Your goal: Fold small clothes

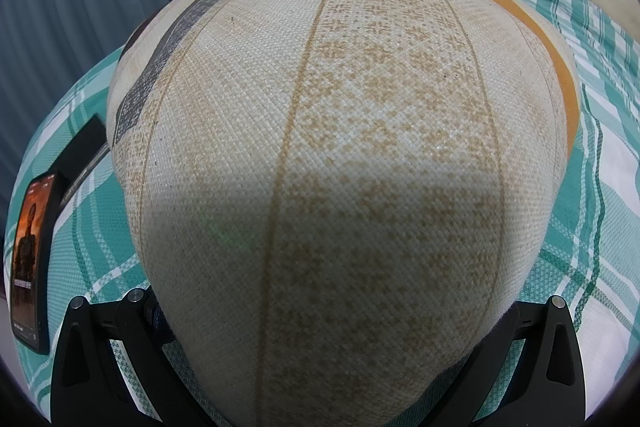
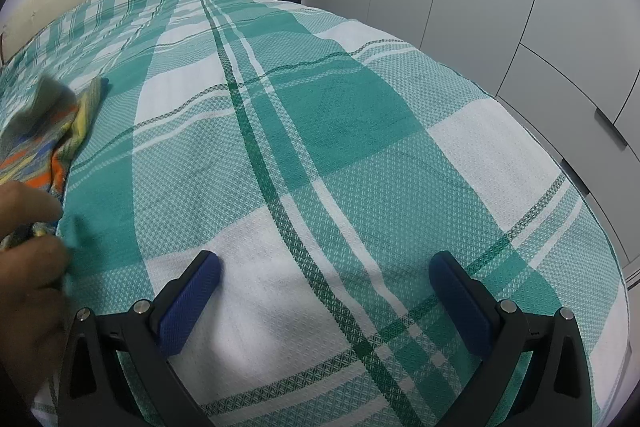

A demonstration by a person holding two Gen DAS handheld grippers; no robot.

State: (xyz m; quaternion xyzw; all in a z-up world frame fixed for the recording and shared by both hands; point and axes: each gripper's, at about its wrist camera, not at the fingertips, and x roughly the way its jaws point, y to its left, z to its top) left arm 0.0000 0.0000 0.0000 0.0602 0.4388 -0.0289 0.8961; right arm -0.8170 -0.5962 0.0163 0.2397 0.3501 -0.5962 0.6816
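Left gripper [image 1: 320,367] is buried under a cream woven cloth [image 1: 332,155] with tan stitched bands, a grey stripe and an orange edge; the cloth fills the left wrist view and drapes right over the fingers, so I cannot tell how the jaws stand. It lies on the green-and-white checked bedspread [image 1: 600,187]. A phone [image 1: 30,259] with its screen lit stands propped near the bed's left edge, just beside the cloth.

Over on the right, the right gripper [image 2: 324,287] has its blue pads [image 2: 192,299] spread wide apart, holding nothing, low over bare bedspread near the bed's right edge. A hand [image 2: 28,247] sits at the far left of that view (fingers curled), touching a colourful striped garment [image 2: 60,131] that lies crumpled on the bedspread.
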